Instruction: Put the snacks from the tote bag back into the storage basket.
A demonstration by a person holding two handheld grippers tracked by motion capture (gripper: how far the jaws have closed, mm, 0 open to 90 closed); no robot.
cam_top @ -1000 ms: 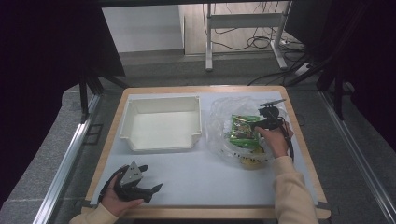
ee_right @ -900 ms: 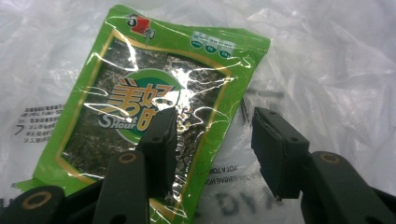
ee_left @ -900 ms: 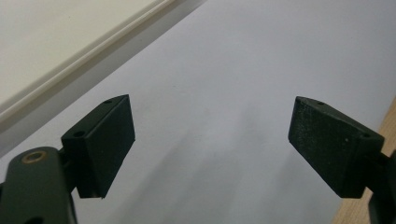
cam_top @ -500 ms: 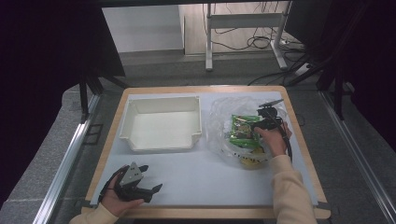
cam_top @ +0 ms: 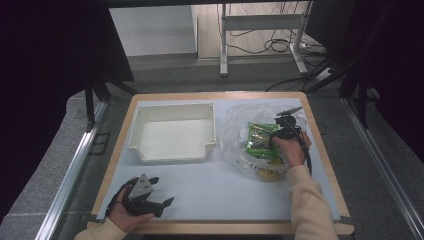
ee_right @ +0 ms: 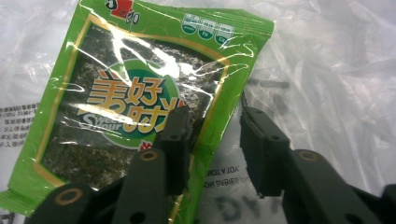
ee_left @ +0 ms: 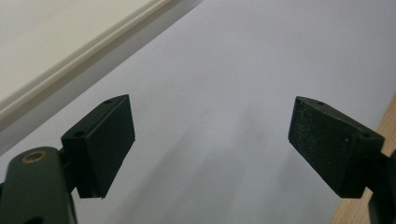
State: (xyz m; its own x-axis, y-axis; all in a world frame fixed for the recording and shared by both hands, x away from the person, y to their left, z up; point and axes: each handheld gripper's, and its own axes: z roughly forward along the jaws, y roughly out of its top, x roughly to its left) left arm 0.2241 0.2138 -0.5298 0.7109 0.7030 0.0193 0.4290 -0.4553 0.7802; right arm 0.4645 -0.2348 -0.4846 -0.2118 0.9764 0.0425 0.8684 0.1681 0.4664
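Green snack packet point(ee_right: 140, 107) lies on a crumpled clear bag point(ee_right: 327, 70), its right edge running up between the jaws of the right gripper point(ee_right: 212, 140). Jaws have just been closing: gap now narrow, one pad over the packet face, the other beyond the edge over the bag. A slit remains; pads don't look to be pressing yet. Judgement: pinch on the packet edge is imminent, lift should follow. White bin point(cam_top: 172, 132) sits well to the left of that gripper, the likely drop place. Left gripper point(ee_left: 210, 140) idle, jaws wide, nothing between, over bare mat point(ee_left: 243, 60) near the front table edge.
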